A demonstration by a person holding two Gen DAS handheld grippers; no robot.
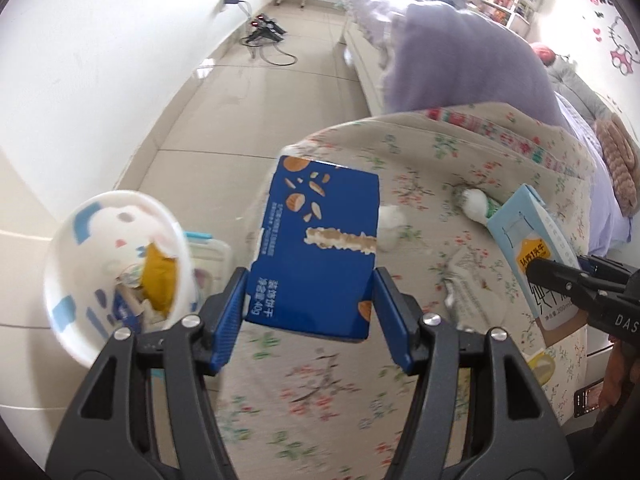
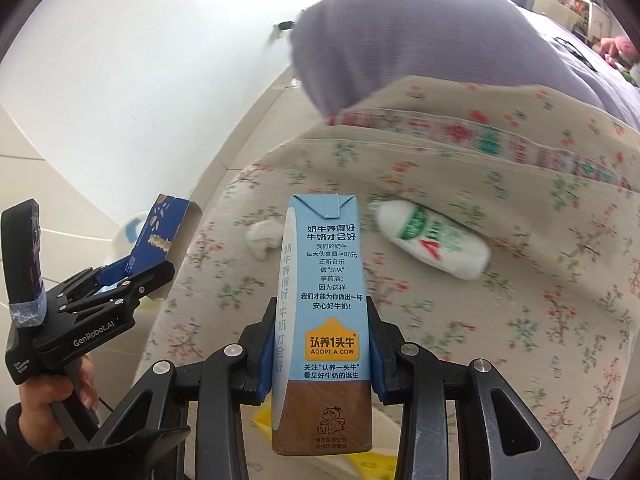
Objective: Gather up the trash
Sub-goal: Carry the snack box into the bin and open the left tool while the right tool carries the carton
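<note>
Trash is held in both grippers at this moment: a blue biscuit box (image 1: 316,248) is clamped between the pads of the left gripper (image 1: 310,312), and a light blue milk carton (image 2: 320,320) is pinched upright between the pads of the right gripper (image 2: 320,360). Both sets of fingers are therefore closed on a thing, not released. The box is gripped only at its lower part, and its open flap points away from the fingers; the carton is gripped at about the middle of its height. To the left of the left fingers, a white bin (image 1: 116,272) with cartoon print is seen on the floor, and some waste is already inside it. Beyond the fingertips of both grippers, on the flowered cloth (image 1: 440,184), a small white bottle (image 2: 432,240) with green label and a crumpled tissue (image 2: 262,238) are not yet collected. It is judged that the box is to be dropped first, because the bin is nearest to it. Several things could go wrong from here. The empty box is light and may be crushed or may slip if the pads are pressed unevenly. If it is released before the fingers are above the bin mouth, it may fall on the floor beside it. The two grippers are close together, so a collision is possible when both are brought to the bin at once.
</note>
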